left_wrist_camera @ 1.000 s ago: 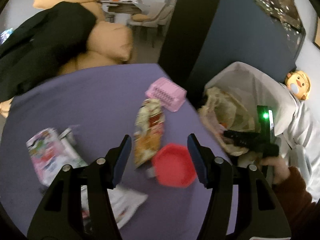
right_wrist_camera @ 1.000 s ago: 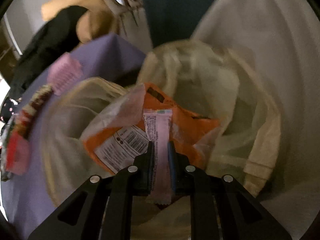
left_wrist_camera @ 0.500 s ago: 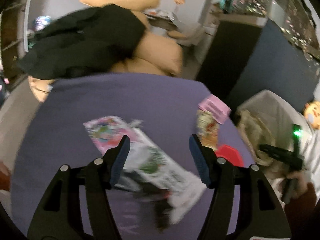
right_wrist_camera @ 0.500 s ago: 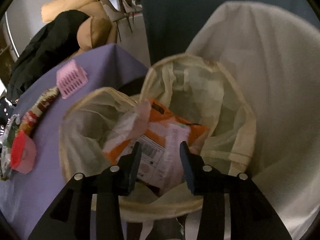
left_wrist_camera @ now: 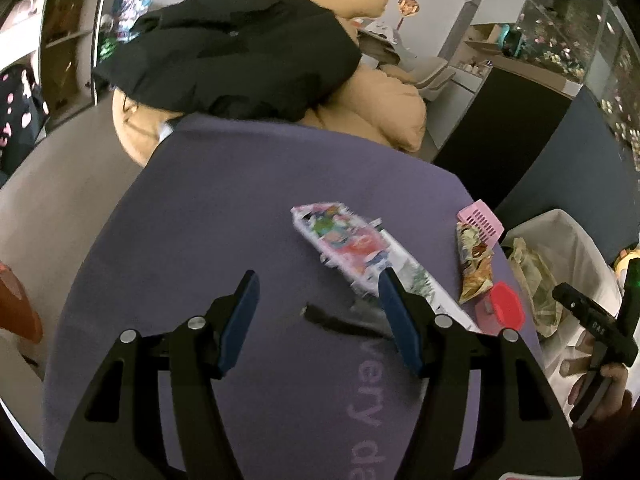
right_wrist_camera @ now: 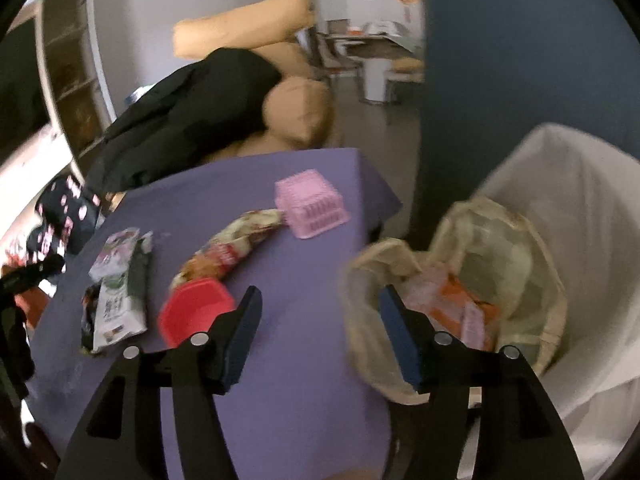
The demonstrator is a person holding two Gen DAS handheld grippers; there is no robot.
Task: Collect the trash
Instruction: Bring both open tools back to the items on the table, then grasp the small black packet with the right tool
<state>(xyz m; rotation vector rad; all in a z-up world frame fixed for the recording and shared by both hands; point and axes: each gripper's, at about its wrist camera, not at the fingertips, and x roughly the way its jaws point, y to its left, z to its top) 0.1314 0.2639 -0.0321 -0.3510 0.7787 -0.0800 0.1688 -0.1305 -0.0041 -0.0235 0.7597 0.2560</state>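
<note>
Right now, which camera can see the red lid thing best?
The right wrist view. There the red lid lies whole on the purple table, near the open right gripper, touching a snack wrapper. The left wrist view shows it small at the far right edge, squeezed by the lens.

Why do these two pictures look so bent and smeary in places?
Both views use fisheye lenses, so edges curve. Left wrist view: the pink wrapper is motion-smeared, the left gripper sharp. Right wrist view: the trash bag and background are blurred.
</note>
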